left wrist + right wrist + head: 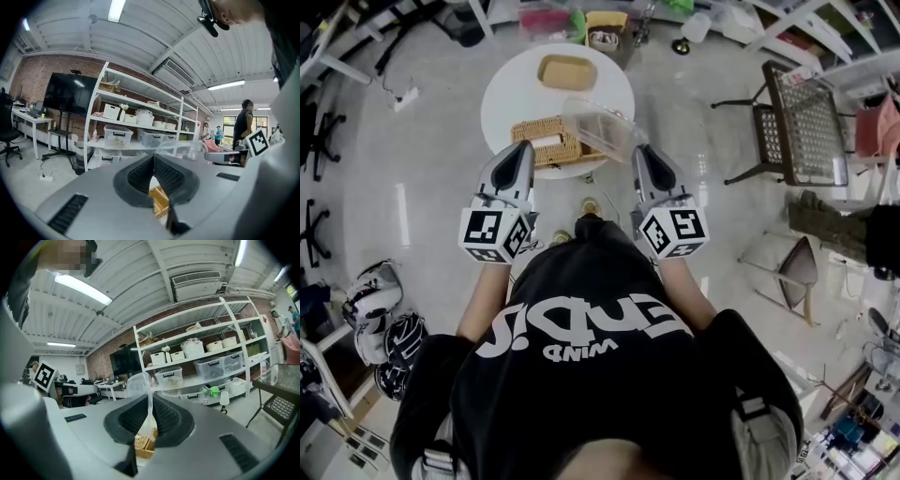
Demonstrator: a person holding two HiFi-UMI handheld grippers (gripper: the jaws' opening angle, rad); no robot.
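2 grippers are logged, both raised over the near edge of a round white counter. Item 1: right gripper, jaws closed on the thin wall of a clear plastic container. In the right gripper view that wall shows as a pale upright sliver pinched against the ribbed pads, and the container's rounded body rises beyond the tips. I judge the grip sits at the rim because that is the only part slim enough for the jaws to span. The container hangs tilted in the air, over the right end of a woven basket. Item 2: left gripper, jaws drawn together at the tips with nothing between them. It hovers over the basket's left end, and the weave shows through the gap beneath the tips in the left gripper view. Empty and close by, it looks placed to steady or take the basket, though that is my reading only. Item 3: a tan tray, 1 only, on the far side of the counter, well apart from both grippers. Not determinable: whether the clear piece is a tub or a lid, whether it holds anything, and whether its lower edge touches the basket. Something pale lies inside the basket, too small to name. My operator's torso blocks the near floor.
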